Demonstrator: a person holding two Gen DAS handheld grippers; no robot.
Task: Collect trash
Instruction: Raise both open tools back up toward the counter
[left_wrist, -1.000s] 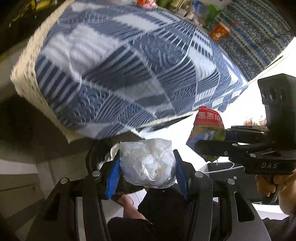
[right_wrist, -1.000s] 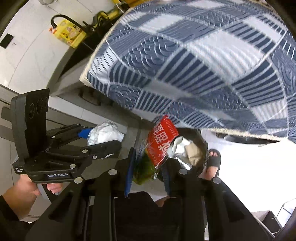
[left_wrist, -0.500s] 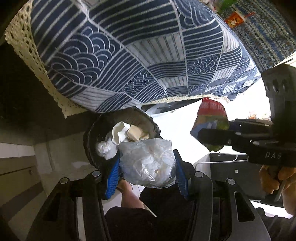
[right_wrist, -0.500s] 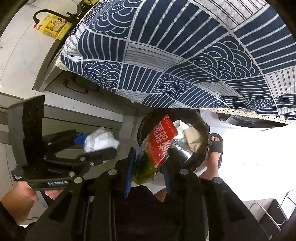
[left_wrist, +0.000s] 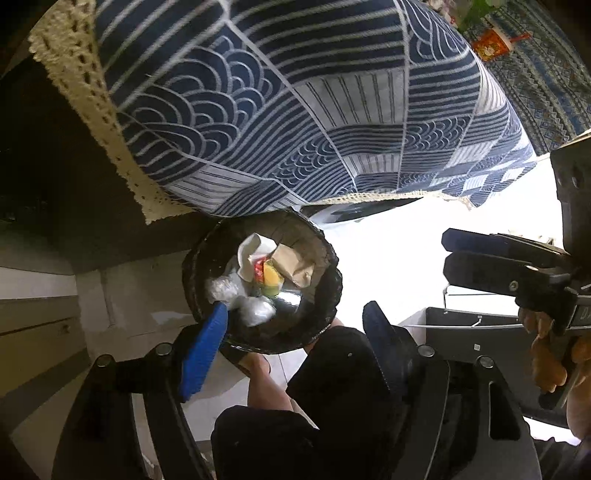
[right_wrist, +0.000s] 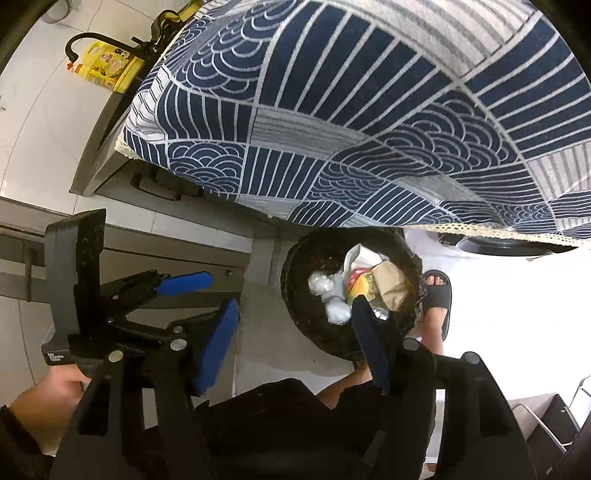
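Note:
A round black trash bin (left_wrist: 334, 280) stands on the floor below both grippers; it also shows in the right wrist view (right_wrist: 295, 280). Inside lie the clear plastic bag (left_wrist: 255, 308), the red and green snack wrapper (left_wrist: 267, 273), brown paper (left_wrist: 295, 264) and white paper. My left gripper (left_wrist: 291, 332) is open and empty above the bin's near rim. My right gripper (right_wrist: 295, 332) is open and empty above the bin; in the left wrist view (left_wrist: 480, 258) it is at the right. The left gripper shows in the right wrist view (right_wrist: 199, 295) at the left.
A table with a blue and white patterned cloth (left_wrist: 295, 110) overhangs the bin's far side. A grey cabinet (right_wrist: 110, 258) stands to the left. The person's sandalled foot (right_wrist: 437, 295) is right of the bin. A yellow bottle (right_wrist: 107, 66) sits on the floor far left.
Both grippers opened. The clear plastic bag dropped from the left gripper and the snack wrapper from the right gripper into the bin.

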